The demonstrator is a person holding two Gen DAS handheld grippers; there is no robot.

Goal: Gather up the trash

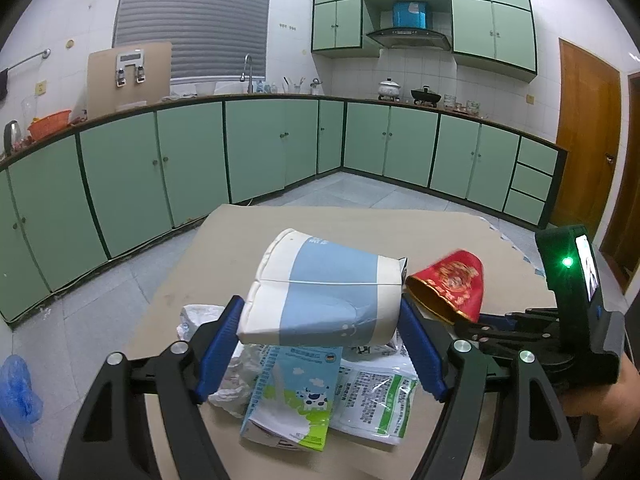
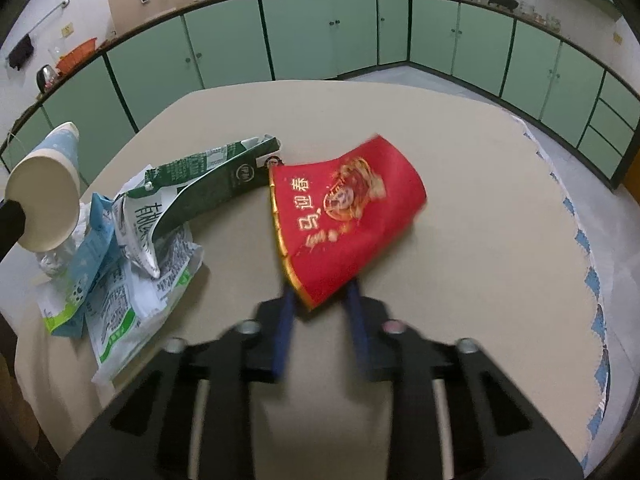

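**Two cups held, one grip doubtful**

Two paper cups are in my fingers over the tabletop [image 2: 460, 184]. My left gripper [image 1: 320, 344] clamps the blue-and-white cup [image 1: 324, 292] across its sides, lying level above the pile of flattened milk cartons [image 1: 292, 396] and wrappers [image 1: 376, 404] at the near left. My right gripper [image 2: 320, 300] has its fingers nipped onto the red cup [image 2: 344, 220] at its gold rim only, the body tilting away to the far right; that picture is blurred there, so I cannot tell how deep the bite goes.

I judge the red cup the weak point. A pinch on thin rim paper may tear or slide, and the cup would drop and roll across the tabletop. The blue-and-white cup is already dented where my left fingers press; squeezing harder could crumple it and loosen my hold. The two cups sit just beside each other, so a careless swing could knock one from its grip.
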